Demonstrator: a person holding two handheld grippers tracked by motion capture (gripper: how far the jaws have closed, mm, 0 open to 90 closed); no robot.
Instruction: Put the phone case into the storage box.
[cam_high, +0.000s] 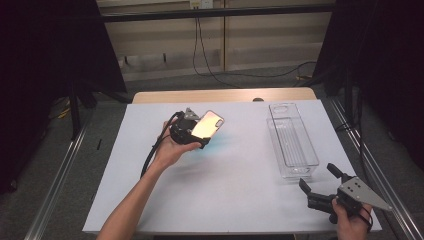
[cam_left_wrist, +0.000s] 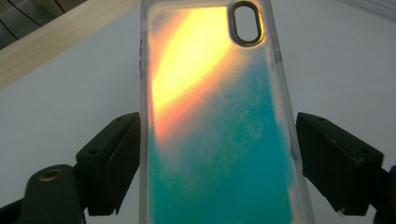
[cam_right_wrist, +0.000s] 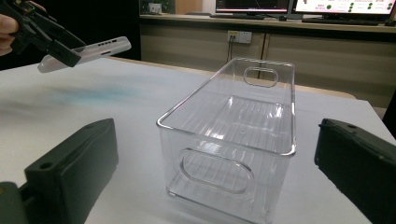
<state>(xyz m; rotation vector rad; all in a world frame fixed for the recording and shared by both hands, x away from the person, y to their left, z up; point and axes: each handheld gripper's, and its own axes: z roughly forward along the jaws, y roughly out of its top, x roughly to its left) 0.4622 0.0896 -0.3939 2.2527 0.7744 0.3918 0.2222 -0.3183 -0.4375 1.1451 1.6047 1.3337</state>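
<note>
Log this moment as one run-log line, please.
left gripper: shut on phone case, lifted above table | right gripper: jaws open, holding nothing, near clear bin | bin: nothing inside

Grey carpet floor (cam_high: 150, 82), wood-panelled wall (cam_high: 270, 35), black curtains (cam_high: 45, 60).

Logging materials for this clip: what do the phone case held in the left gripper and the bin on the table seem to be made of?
Phone case: probably soft plastic or silicone, with a frosted translucent rim and an orange-to-teal back that shines in the light.
Bin: likely rigid clear plastic such as acrylic, glossy and see-through, with bright edge reflections, a ribbed floor and moulded handle cut-outs.
</note>
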